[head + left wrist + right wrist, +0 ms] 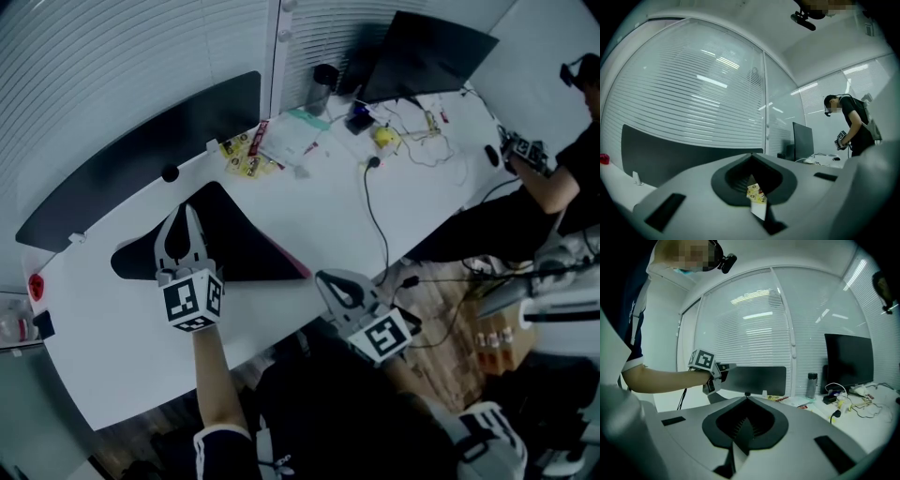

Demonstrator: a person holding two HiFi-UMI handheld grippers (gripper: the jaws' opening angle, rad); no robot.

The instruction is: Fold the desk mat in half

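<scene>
The black desk mat with a pink underside lies on the white desk, humped up into a tent shape. My left gripper is over its left part, jaws shut on the raised mat. The left gripper view shows those jaws closed, with only a thin slit between them. My right gripper sits at the mat's right corner near the front desk edge. In the right gripper view its jaws are shut on a thin dark sheet of mat, and the left gripper hangs raised ahead.
A curved black partition runs along the desk's back. Yellow snack packets, papers, a bottle, a monitor and cables fill the far right. Another person stands at the right end.
</scene>
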